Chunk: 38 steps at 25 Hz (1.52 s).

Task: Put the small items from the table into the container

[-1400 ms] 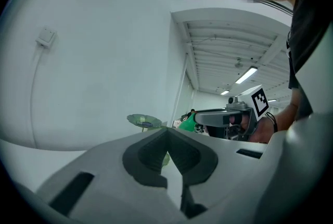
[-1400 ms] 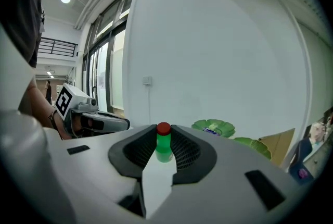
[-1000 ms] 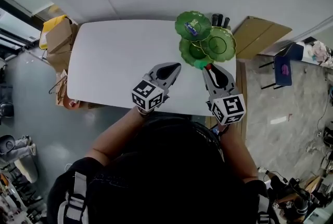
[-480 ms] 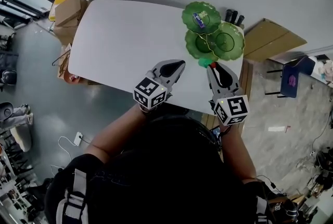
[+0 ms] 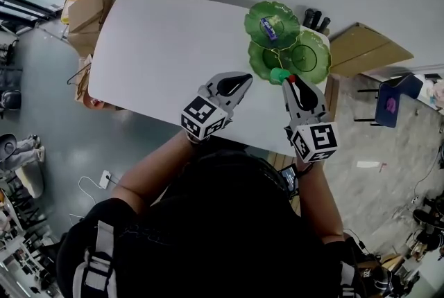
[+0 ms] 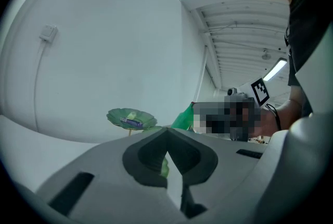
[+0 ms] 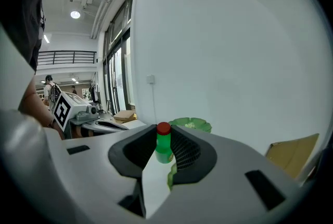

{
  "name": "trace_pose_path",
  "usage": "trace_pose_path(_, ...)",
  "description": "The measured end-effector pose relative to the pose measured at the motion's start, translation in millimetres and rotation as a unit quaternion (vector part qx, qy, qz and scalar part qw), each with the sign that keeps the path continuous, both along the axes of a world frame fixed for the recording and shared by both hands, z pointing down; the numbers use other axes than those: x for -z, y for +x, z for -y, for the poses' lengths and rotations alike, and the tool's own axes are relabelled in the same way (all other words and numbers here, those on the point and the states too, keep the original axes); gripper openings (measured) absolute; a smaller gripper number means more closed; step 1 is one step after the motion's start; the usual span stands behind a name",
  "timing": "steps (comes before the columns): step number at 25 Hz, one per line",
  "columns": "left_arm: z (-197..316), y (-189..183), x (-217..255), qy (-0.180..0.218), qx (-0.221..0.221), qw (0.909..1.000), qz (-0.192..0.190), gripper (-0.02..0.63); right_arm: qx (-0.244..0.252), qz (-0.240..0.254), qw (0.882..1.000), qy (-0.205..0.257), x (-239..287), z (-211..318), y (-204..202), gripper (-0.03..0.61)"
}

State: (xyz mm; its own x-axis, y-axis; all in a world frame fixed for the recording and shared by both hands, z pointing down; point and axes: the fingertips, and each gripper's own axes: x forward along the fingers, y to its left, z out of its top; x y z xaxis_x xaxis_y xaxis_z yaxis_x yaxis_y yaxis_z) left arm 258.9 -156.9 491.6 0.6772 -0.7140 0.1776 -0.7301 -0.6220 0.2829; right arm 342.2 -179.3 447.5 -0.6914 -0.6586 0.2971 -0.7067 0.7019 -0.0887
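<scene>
**R claw brings little bottle up to the green dishes**

Right claw point(image 5: 288, 82) is clenched on a small green bottle point(image 7: 163, 150) w/ a red cap. It's held upright btwn the jaws, cap up, pinched at the body, prob. so it goes down standing rather than rolling. Seen from the head view, bottle and claw tip sit right at the near rim of the green dish stand point(image 5: 254, 54), which stands at approx. 1 o'clock on the white table point(image 5: 159, 47), hard by the far right corner. So the bottle's at the container's edge, not yet in it.

Top dish point(image 5: 257, 16) already carries one blue packet point(image 5: 268, 28); the two lower dishes look bare from here. My guess: bottle's headed for the nearest low dish at 12 o'clock from the claw, since that's the shortest reach and needs little lift.

Left claw point(image 5: 239, 80) is closed on nothing, its own view shows jaws met, only green dish peeking through the gap. It hovers over the table at 9 o'clock of the right one, parked out of the way. Rest of the table shows no other small items, so this looks like a late one.
</scene>
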Motion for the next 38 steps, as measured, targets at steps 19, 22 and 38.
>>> trace_pose_path(19, 106, -20, -6, -0.006, -0.019, 0.9997, -0.010, 0.005, -0.033, -0.016, 0.999, 0.012, -2, 135, -19, 0.089)
trace_pose_path(22, 113, -24, -11, -0.007, -0.014, 0.9998, -0.015, 0.005, -0.034, -0.022, 0.999, 0.012, -6, 147, -22, 0.091)
trace_pose_path(38, 108, -24, -14, -0.008, -0.012, 0.9996, -0.023, 0.005, -0.030, -0.009, 0.999, 0.012, -3, 142, -25, 0.092)
